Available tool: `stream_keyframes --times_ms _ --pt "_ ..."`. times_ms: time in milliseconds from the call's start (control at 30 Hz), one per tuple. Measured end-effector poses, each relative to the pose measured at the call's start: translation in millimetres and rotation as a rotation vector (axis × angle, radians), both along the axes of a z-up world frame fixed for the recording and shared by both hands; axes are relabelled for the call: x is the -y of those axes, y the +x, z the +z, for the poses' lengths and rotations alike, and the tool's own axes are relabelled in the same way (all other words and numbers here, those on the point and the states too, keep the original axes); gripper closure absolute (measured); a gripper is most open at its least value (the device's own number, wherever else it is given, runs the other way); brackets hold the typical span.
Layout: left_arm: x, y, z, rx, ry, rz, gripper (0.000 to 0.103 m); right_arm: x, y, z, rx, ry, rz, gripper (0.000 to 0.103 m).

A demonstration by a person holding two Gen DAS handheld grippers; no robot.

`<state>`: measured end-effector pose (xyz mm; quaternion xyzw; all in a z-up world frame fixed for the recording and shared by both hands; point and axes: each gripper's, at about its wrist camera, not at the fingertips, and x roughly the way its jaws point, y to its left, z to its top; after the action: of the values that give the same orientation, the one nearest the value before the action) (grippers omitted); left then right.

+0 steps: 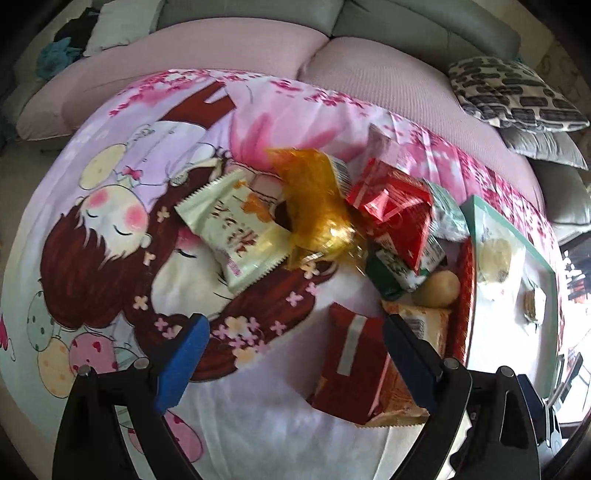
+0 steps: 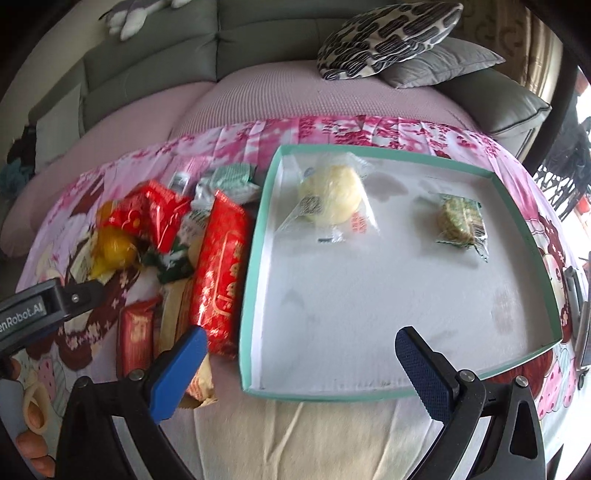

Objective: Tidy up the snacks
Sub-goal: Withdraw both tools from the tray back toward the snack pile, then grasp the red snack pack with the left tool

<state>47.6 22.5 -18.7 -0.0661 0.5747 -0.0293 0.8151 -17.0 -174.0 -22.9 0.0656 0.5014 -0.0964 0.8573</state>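
Sofa draped in pink cartoon-print cloth [image 1: 110, 229]; snack pile beside shallow teal-rimmed cardboard tray [image 2: 258, 236].
Left gripper [image 1: 295, 354] wide, empty, over dark-red foil packet [image 1: 351, 354], long axis pointing away; right gripper [image 2: 301, 365] wide, empty, at tray's near edge.

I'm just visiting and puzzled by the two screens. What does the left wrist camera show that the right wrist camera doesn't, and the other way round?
Only the left wrist view shows the pale green snack packet with large writing, lying on the cartoon-print cloth.

Only the right wrist view shows the whole white tray, a stuffed toy on the sofa, and the person's fingers at the lower left.

Both show the snack pile beside the tray, the round pale bun and green-wrapped bar inside it, and the patterned cushion. Both grippers are open and empty.
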Motion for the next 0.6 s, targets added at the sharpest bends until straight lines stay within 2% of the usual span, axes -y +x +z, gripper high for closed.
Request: stream_keyframes --times_ms 200,333,367,467,600 --pt "8 -4 -5 -0.020 -0.046 -0.033 0.008 -2 -2 -1 -0.020 -0.015 0.010 0.000" --pt "14 -6 -9 -0.024 -0.043 -0.051 0.009 1 -1 -3 -0.024 -0.011 -0.005 0.000" --pt "15 -6 -9 -0.024 -0.046 -0.056 0.012 2 -1 -3 -0.026 -0.008 -0.009 0.000" --pt "19 -9 -11 -0.035 -0.051 -0.066 0.032 5 -1 -3 -0.028 -0.006 -0.017 0.000" --pt "26 -11 -17 -0.061 -0.069 -0.091 0.045 5 -1 -4 -0.029 -0.006 -0.023 0.000"
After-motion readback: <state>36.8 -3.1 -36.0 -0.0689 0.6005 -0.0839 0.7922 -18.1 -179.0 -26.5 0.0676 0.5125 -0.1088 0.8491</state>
